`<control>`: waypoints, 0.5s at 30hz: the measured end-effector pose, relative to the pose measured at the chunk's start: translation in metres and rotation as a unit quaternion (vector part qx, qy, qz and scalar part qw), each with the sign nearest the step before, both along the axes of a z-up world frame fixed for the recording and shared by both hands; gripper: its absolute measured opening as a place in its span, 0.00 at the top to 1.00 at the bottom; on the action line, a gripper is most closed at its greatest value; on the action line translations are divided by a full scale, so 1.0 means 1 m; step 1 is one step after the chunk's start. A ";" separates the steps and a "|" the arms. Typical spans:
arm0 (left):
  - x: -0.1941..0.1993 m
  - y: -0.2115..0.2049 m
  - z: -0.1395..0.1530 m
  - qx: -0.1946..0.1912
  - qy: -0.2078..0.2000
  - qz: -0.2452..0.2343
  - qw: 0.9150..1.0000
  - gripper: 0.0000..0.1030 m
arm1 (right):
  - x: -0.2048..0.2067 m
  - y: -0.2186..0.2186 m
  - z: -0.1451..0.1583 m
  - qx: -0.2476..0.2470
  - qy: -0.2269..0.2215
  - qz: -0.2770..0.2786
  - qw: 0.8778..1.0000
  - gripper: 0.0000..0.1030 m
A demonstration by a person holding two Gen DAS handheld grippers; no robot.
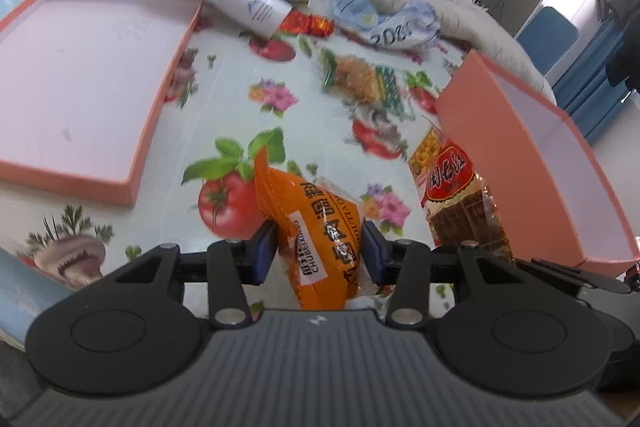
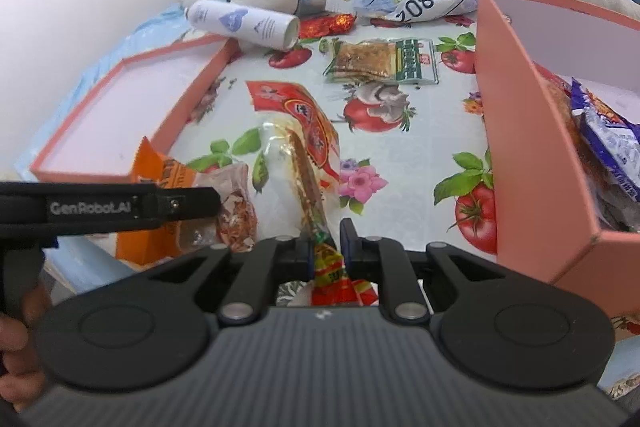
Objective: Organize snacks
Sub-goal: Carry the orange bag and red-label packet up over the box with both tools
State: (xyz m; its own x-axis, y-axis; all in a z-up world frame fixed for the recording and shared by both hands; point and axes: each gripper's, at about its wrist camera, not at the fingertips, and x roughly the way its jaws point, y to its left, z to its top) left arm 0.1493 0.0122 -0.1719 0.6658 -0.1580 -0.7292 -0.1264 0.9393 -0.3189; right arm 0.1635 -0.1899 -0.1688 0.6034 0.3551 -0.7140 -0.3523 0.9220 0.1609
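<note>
My left gripper (image 1: 319, 249) is shut on an orange snack packet (image 1: 316, 219), its blue pads pressing both sides of the packet's lower half. In the right wrist view the same orange packet (image 2: 160, 175) shows at the left, behind a black finger (image 2: 188, 205) of the left gripper. My right gripper (image 2: 326, 253) is shut on the near end of a red-and-clear snack pack (image 2: 308, 147), which stretches away from it over the tablecloth. The same pack (image 1: 452, 187) sits against the pink box (image 1: 520, 155) in the left wrist view.
The open pink box (image 2: 532, 147) at the right holds purple packets (image 2: 608, 139). Its shallow lid (image 1: 80, 87) lies at the left. A green snack packet (image 2: 380, 61), a white bottle (image 2: 244, 23), a red foil wrapper (image 2: 328, 25) and piled bedding lie beyond. A hand (image 2: 16, 347) shows at lower left.
</note>
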 end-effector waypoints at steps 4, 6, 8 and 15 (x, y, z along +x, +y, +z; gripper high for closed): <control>0.003 -0.001 0.020 0.001 -0.012 0.000 1.000 0.52 | 0.002 -0.002 0.020 0.007 -0.014 -0.005 1.000 0.85; 0.003 -0.002 0.033 0.002 -0.020 -0.001 1.000 0.52 | 0.005 -0.006 0.031 0.018 -0.015 -0.013 1.000 0.85; 0.005 -0.004 0.048 0.004 -0.028 -0.002 1.000 0.52 | 0.006 -0.011 0.047 0.029 -0.023 -0.019 0.999 0.85; 0.017 -0.019 0.100 0.008 -0.070 -0.015 0.997 0.52 | 0.015 -0.028 0.096 0.045 -0.066 -0.035 0.996 0.85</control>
State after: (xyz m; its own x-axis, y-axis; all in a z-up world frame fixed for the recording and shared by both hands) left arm 0.1662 -0.0070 -0.0720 0.7562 -0.1678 -0.6324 -0.0543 0.9471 -0.3162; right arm 0.1781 -0.2174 -0.0728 0.7162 0.3671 -0.5935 -0.3106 0.9293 0.1999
